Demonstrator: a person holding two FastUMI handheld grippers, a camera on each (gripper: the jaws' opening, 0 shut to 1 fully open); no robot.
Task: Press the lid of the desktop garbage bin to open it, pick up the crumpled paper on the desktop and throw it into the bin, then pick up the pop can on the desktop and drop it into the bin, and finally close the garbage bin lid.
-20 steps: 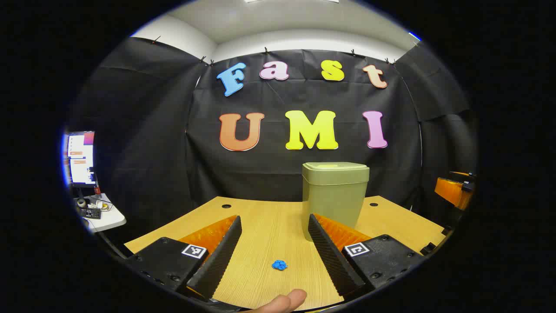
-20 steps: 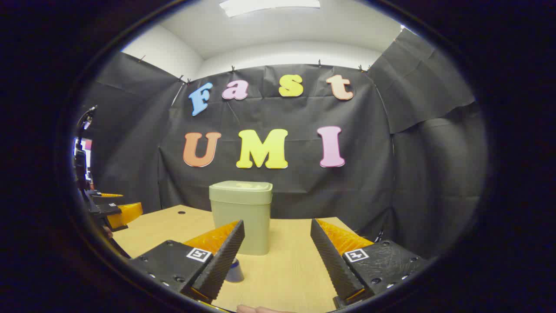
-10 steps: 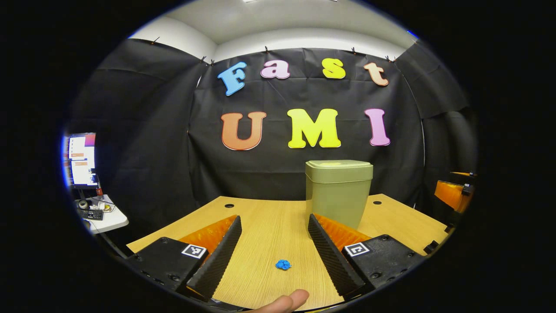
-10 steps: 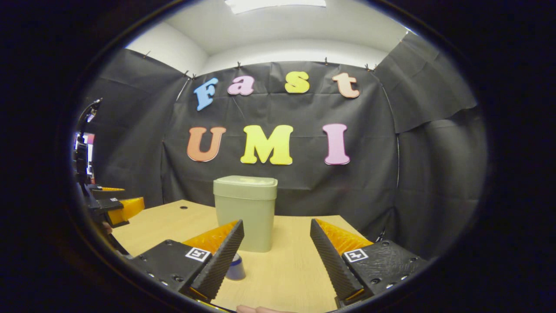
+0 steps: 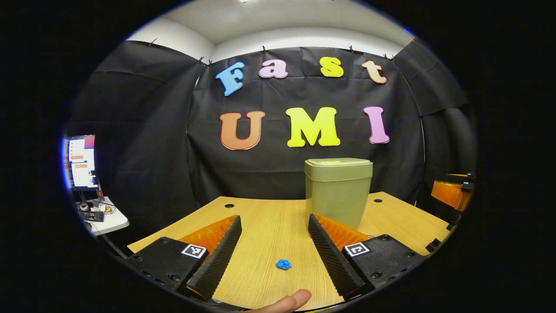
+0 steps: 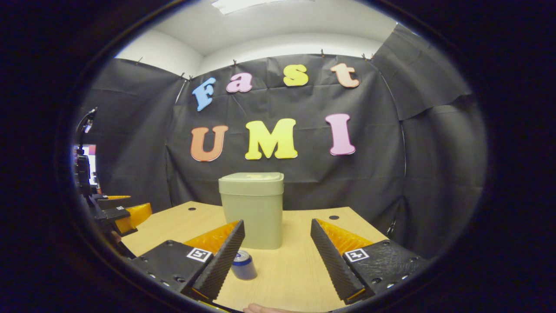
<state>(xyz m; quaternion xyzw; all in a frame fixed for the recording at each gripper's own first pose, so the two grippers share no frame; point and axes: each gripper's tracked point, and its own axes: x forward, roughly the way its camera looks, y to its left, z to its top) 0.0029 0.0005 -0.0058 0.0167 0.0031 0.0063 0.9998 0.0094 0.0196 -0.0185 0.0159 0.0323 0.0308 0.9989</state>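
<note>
Both grippers hover with fingers spread and empty, and the closed garbage bin (image 6: 252, 211) stands upright dead ahead of the right gripper (image 6: 277, 254) (off to the right of the left gripper (image 5: 274, 250)), so the right looks better placed to press its lid (image 6: 251, 178).

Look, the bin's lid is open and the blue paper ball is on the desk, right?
Not quite. The bin has its lid shut, as the left gripper view shows. The blue paper ball is on the desk.
</note>
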